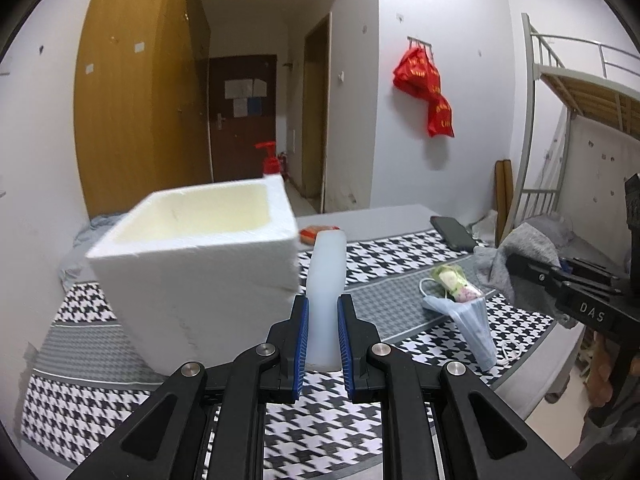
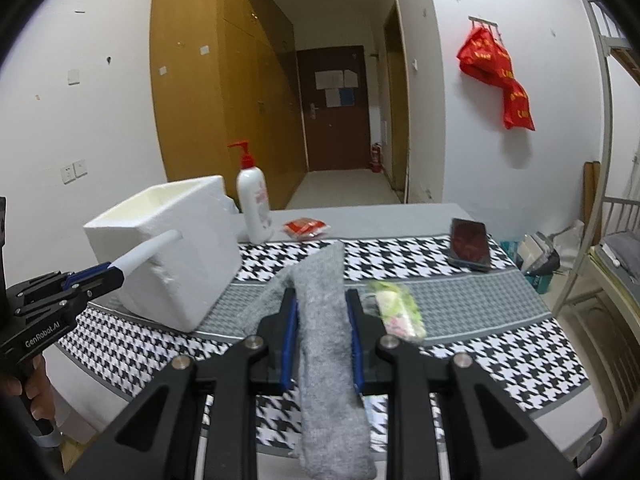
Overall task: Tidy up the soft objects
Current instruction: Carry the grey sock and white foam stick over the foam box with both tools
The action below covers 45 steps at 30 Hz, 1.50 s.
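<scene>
My left gripper [image 1: 323, 304] is shut on a pale translucent soft strip [image 1: 327, 276] and holds it up beside the white foam box [image 1: 200, 264]. In the right wrist view the strip [image 2: 148, 254] reaches toward the box [image 2: 168, 252]. My right gripper [image 2: 322, 300] is shut on a grey cloth [image 2: 326, 332] that hangs over the table. A blue face mask [image 1: 468, 320] and a small wrapped packet [image 1: 454, 282] lie on the houndstooth tablecloth [image 1: 380, 256]; the packet also shows in the right wrist view [image 2: 396, 312].
A white pump bottle [image 2: 253, 204] stands behind the box. A red packet [image 2: 306, 227] and a dark phone [image 2: 470, 243] lie at the far side of the table. A bunk bed frame [image 1: 580, 92] stands to the right.
</scene>
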Motion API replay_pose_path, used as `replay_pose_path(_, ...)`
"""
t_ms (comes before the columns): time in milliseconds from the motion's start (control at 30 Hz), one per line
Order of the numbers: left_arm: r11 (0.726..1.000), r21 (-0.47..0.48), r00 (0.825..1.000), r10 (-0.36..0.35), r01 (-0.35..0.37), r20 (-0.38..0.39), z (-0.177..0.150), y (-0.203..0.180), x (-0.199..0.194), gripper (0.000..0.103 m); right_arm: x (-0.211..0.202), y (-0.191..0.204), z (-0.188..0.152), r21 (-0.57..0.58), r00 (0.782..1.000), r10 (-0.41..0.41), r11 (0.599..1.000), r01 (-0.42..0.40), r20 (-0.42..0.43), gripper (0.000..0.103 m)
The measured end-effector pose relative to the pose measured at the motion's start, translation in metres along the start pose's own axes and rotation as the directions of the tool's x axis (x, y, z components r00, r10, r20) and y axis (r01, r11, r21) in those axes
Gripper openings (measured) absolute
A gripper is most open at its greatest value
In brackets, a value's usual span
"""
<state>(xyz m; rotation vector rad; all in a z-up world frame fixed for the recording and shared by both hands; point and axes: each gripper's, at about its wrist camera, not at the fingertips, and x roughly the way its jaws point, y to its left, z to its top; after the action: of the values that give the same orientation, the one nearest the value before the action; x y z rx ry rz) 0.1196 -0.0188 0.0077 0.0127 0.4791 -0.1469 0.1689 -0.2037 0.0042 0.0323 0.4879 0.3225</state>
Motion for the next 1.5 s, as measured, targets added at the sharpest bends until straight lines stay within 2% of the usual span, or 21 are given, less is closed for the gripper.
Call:
replay_pose_path(400, 0.999, -0.014, 0.995, 0.042, -0.041, 0.085, 0.003, 0.031, -0.043, 0.016, -0.009, 0.06, 0.011, -0.057, 0.996, 0.069, 0.996, -0.066, 0.06, 0.026)
replay_pose_path(700, 0.995, -0.051, 0.988, 0.091, -0.085, 0.125, -0.002, 0.051, -0.067, 0.016, -0.016, 0.09, 0.016, -0.11, 0.989, 0.126, 0.987, -0.117, 0.079, 0.026)
replay_pose_path(1167, 0.981, -0.116, 0.974, 0.172, -0.156, 0.144, -0.011, 0.084, -0.089, 0.016, -0.01, 0.123, 0.024, -0.164, 0.976, 0.203, 0.968, -0.188, 0.082, 0.026)
replay_pose_path(1500, 0.973, -0.128, 0.968, 0.211, -0.194, 0.138, -0.011, 0.099, -0.091, 0.016, -0.001, 0.137, 0.032, -0.171, 0.967, 0.241, 0.959, -0.225, 0.079, 0.026)
